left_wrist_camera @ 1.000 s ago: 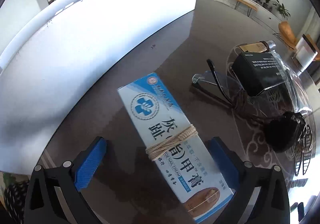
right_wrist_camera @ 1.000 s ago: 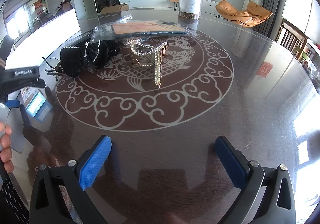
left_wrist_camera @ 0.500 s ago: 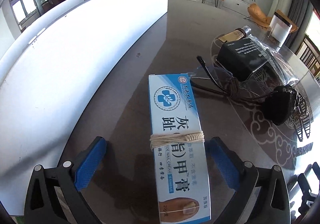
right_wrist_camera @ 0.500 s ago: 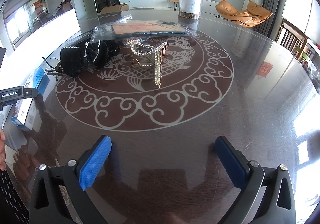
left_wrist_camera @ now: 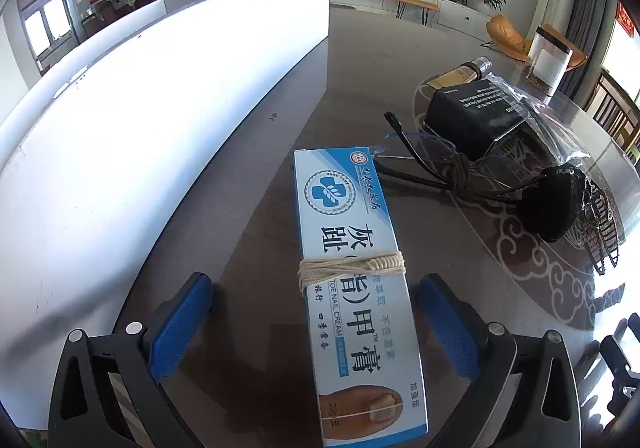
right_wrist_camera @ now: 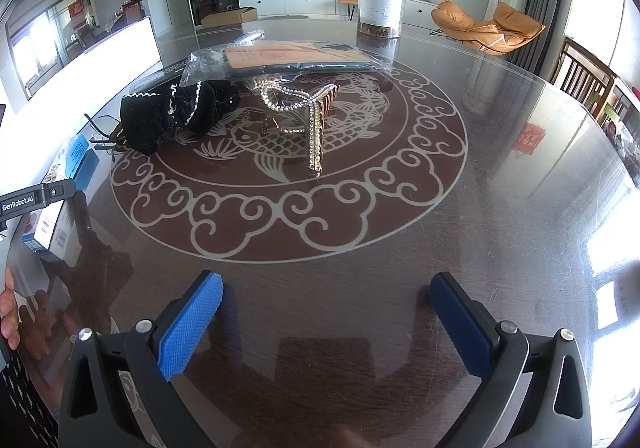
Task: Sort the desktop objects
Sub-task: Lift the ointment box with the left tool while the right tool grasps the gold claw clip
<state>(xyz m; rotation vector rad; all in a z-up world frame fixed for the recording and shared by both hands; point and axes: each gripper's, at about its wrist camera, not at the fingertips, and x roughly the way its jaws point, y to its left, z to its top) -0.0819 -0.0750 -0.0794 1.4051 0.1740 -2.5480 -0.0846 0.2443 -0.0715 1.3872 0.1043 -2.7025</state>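
A blue and white toenail cream box (left_wrist_camera: 352, 268) with twine wound round its middle lies flat on the dark table. My left gripper (left_wrist_camera: 316, 312) is open, its blue pads either side of the box and not touching it. The box also shows at the left edge of the right wrist view (right_wrist_camera: 60, 183). My right gripper (right_wrist_camera: 326, 312) is open and empty above bare table. Ahead of it lie a black scrunchie (right_wrist_camera: 176, 111) and a pearl hair claw (right_wrist_camera: 304, 115).
Beyond the box lie glasses (left_wrist_camera: 424, 159), a black box (left_wrist_camera: 476, 115), a plastic bag (left_wrist_camera: 552, 127) and a small bottle (left_wrist_camera: 464, 73). A long white panel (left_wrist_camera: 140, 119) runs along the left. A bagged flat pack (right_wrist_camera: 296, 57) and a clear canister (right_wrist_camera: 380, 5) stand farther back.
My left gripper has swung so the box now lies straight between its pads, and more of the room shows. The right gripper has not moved.
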